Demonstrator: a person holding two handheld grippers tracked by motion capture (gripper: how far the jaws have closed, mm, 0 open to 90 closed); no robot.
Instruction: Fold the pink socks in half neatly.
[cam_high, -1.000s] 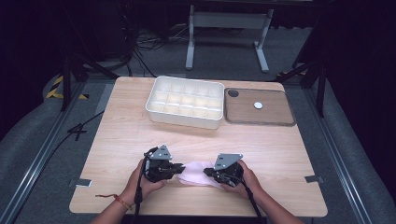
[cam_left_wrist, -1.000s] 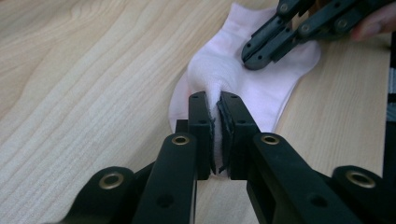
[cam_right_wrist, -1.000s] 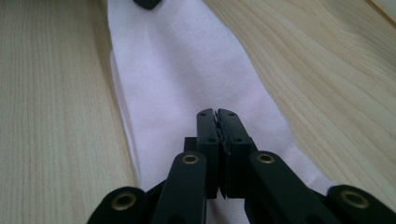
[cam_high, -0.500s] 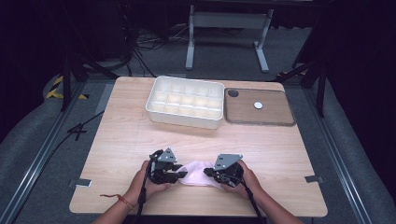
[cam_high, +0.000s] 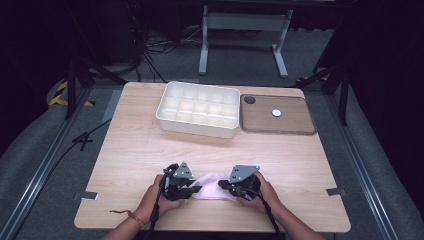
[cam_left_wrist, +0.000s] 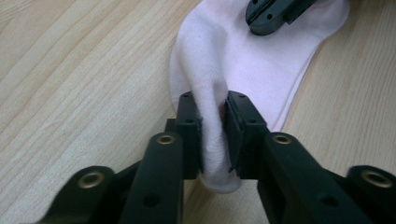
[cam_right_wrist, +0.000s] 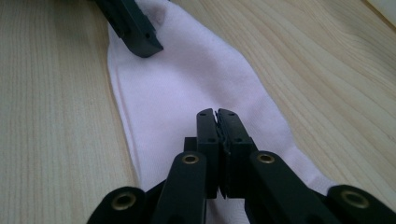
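Things on the counter (cam_high: 130, 150) count out as one pale pink sock (cam_high: 212, 186), one white divided tray (cam_high: 198, 109), one flat brown tray (cam_high: 295, 122) and two tongs, one in each of the person's hands.

Left tongs (cam_left_wrist: 214, 128) have just been closing and now pinch a raised fold of the sock's fabric between their pads, as the left gripper view shows; the gathered cloth bulges out below the jaws. In the high view the left tongs (cam_high: 192, 187) sit at the sock's left end. Right tongs (cam_right_wrist: 217, 122) stand pressed together, jaws almost meeting, with a thin edge of the sock caught between them while the sock spreads flat on the wood under and beyond them. From above, the right tongs (cam_high: 223, 185) sit at the sock's right end.

The sock lies at the near edge of the counter, between the two hands, well apart from both trays.

The divided tray at the far side has its compartments in rows, all looking bare. Just beside it to the right, the brown tray holds one small white disc (cam_high: 276, 113) and one dark round spot (cam_high: 249, 100).
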